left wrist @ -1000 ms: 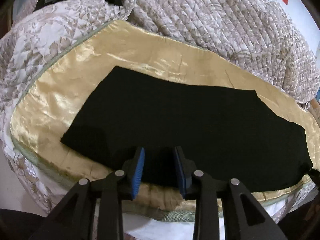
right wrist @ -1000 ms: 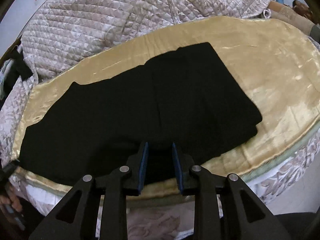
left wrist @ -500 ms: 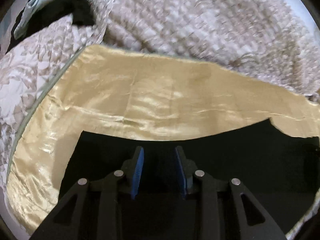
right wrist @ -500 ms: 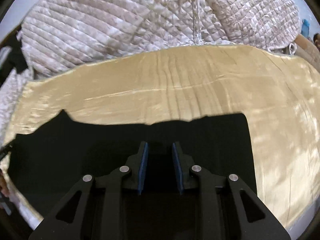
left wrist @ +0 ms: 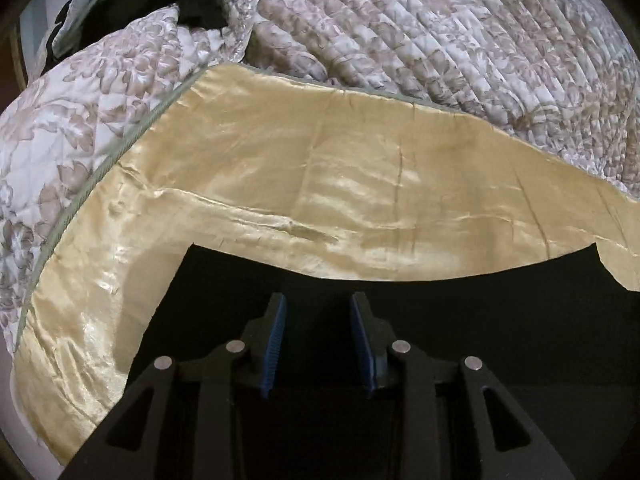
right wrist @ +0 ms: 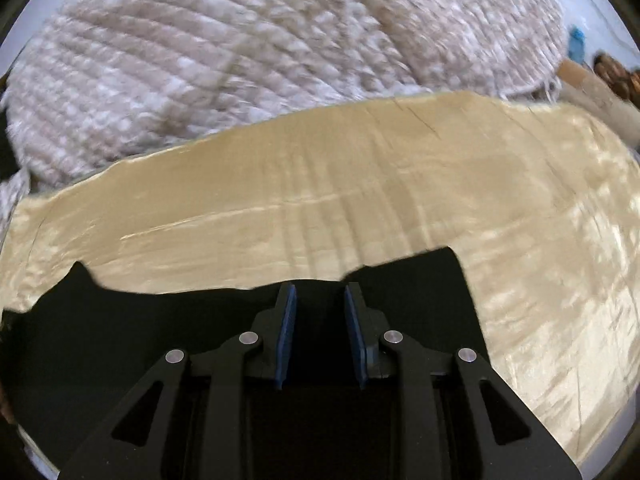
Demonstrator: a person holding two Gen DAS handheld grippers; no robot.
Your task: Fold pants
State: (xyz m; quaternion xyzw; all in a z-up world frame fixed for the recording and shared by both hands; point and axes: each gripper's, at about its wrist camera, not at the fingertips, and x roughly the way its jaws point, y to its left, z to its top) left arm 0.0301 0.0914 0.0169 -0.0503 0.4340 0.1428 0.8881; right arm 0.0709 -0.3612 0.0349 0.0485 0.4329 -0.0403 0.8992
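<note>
Black pants (left wrist: 460,320) are spread flat on a shiny gold satin sheet (left wrist: 320,184), filling the near part of both wrist views. In the left view the far edge of the pants runs across the middle of the picture, and their left end is seen as a slanted edge. In the right view their right end (right wrist: 440,280) is seen as a squared corner, with bare gold sheet (right wrist: 360,184) to the right and beyond.

The left gripper (left wrist: 318,332) is held over the dark cloth, its blue-padded jaws partly spread with a clear gap between them. The right gripper (right wrist: 320,320) is posed likewise, its gap a little narrower. Whether cloth is pinched cannot be told, black against black.

A quilted floral bedspread (left wrist: 440,32) is heaped at the far side.
</note>
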